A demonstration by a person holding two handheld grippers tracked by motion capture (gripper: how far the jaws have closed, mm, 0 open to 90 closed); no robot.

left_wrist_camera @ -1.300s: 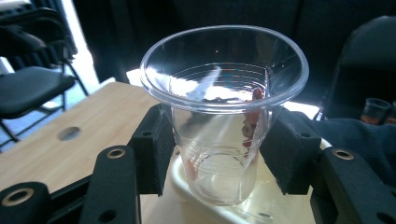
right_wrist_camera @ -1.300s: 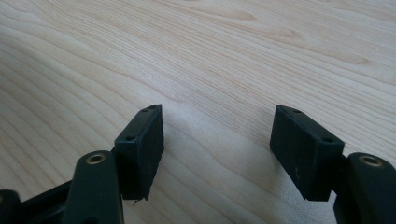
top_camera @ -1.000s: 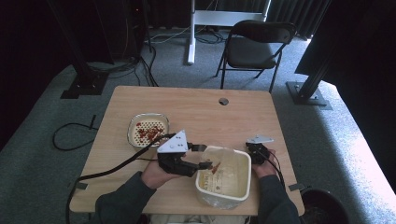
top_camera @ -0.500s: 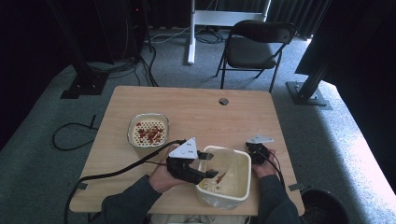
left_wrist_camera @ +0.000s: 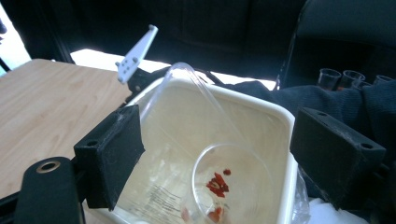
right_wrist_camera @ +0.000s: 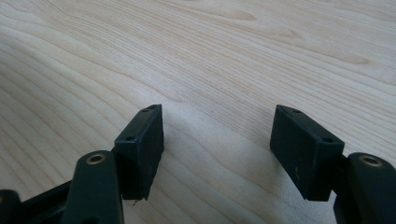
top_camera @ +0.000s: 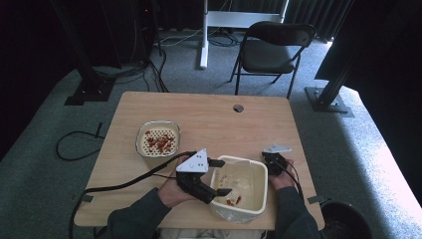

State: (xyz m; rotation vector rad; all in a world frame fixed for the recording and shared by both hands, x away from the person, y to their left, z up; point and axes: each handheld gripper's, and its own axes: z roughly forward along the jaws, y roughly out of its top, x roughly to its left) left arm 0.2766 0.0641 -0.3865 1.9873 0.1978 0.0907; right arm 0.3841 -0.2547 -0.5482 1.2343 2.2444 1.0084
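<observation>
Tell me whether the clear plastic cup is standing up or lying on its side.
On its side: the clear plastic cup lies tipped inside the white tub, its mouth facing the camera, red bits inside.

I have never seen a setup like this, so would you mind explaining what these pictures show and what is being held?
A person sits at a wooden table holding a hand-held tool with two black jaws in each hand. The high view looks down from above; the other two pictures come from cameras riding on each tool, looking along its jaws.

On the table stand a small bowl holding red bits and a white plastic tub. In the left gripper view, a clear plastic cup lies in the tub with red bits inside it.

The left gripper is over the tub's edge; its jaws have just been opening and stand wide apart, either side of the cup without pressing on it. The right gripper is open above bare wood, holding nothing.
</observation>
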